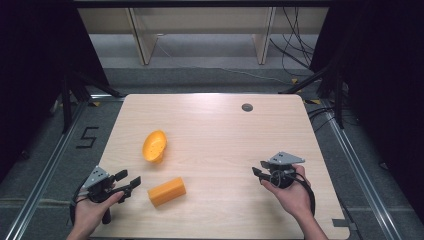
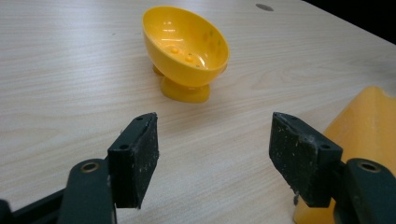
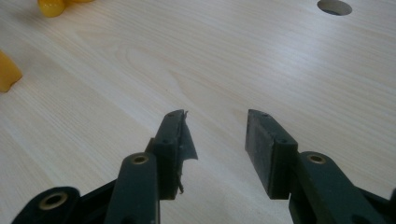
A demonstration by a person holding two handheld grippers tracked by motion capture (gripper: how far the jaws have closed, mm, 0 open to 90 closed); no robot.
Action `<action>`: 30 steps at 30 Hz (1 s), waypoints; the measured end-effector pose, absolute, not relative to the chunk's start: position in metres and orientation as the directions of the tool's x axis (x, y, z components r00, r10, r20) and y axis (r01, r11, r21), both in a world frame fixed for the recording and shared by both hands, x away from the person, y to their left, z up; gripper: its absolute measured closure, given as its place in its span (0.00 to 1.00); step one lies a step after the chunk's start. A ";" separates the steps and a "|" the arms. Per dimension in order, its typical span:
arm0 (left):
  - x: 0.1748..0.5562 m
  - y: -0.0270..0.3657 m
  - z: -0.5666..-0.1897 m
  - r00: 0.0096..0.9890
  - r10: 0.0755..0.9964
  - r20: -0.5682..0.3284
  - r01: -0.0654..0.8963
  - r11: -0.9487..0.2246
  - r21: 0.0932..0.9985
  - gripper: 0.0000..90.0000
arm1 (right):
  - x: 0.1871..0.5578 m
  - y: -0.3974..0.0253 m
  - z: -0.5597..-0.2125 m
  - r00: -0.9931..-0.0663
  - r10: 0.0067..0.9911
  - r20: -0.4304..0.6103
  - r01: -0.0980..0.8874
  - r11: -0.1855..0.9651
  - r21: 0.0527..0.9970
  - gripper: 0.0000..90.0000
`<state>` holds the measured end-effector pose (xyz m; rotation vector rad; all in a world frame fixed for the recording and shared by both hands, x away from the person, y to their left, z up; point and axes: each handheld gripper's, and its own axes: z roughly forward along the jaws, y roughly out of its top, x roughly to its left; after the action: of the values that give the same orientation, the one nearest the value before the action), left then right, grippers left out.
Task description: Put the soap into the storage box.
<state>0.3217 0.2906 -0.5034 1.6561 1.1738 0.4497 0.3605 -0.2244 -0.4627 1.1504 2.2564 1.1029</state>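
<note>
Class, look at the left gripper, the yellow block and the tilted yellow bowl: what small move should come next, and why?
Probably ease the left gripper right toward the yellow plastic block: its jaws stand open and empty, and the block lies nearer than the tilted yellow footed bowl.

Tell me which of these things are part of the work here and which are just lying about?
Part of the work:
- yellow bowl, tipped on its side
- orange block, beside the left gripper
- right gripper, jaws apart, holding nothing

Just lying about:
- round hole in the table
- cables on the floor beyond
</note>
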 end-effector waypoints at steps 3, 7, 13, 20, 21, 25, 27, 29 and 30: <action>0.320 0.289 -0.501 0.461 0.860 -0.220 0.483 -0.035 0.875 0.38 | 0.359 -0.225 -0.463 -0.585 0.810 0.026 0.519 0.350 0.780 0.65; 0.318 0.286 -0.488 0.460 0.859 -0.224 0.498 -0.040 0.867 0.38 | 0.359 -0.225 -0.463 -0.577 0.817 0.029 0.525 0.343 0.779 0.64; 0.322 0.285 -0.459 0.509 0.838 -0.194 0.532 -0.130 0.837 0.41 | 0.358 -0.224 -0.464 -0.570 0.821 0.016 0.520 0.345 0.781 0.63; 0.332 0.271 -0.424 0.618 0.777 -0.123 0.614 -0.379 0.692 0.42 | 0.358 -0.223 -0.465 -0.586 0.810 0.026 0.529 0.358 0.769 0.62; 0.334 0.266 -0.422 0.617 0.772 -0.154 0.637 -0.374 0.674 0.42 | 0.358 -0.222 -0.465 -0.592 0.806 0.028 0.526 0.359 0.771 0.62; 0.336 0.252 -0.416 0.654 0.744 -0.141 0.660 -0.469 0.587 0.38 | 0.356 -0.220 -0.466 -0.577 0.816 0.039 0.546 0.350 0.762 0.61; 0.341 0.239 -0.414 0.701 0.706 -0.102 0.626 -0.541 0.562 0.37 | 0.358 -0.221 -0.466 -0.593 0.805 0.023 0.537 0.375 0.756 0.61; 0.343 0.226 -0.416 0.728 0.682 -0.071 0.603 -0.588 0.539 0.37 | 0.358 -0.221 -0.467 -0.596 0.803 0.018 0.533 0.379 0.756 0.61; 0.345 0.220 -0.417 0.751 0.658 -0.052 0.583 -0.624 0.520 0.37 | 0.358 -0.220 -0.467 -0.594 0.804 0.023 0.531 0.371 0.762 0.61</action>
<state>0.3454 0.2203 -0.4170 2.4308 0.9342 0.1949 0.3576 -0.2203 -0.4668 1.1677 2.2839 1.0716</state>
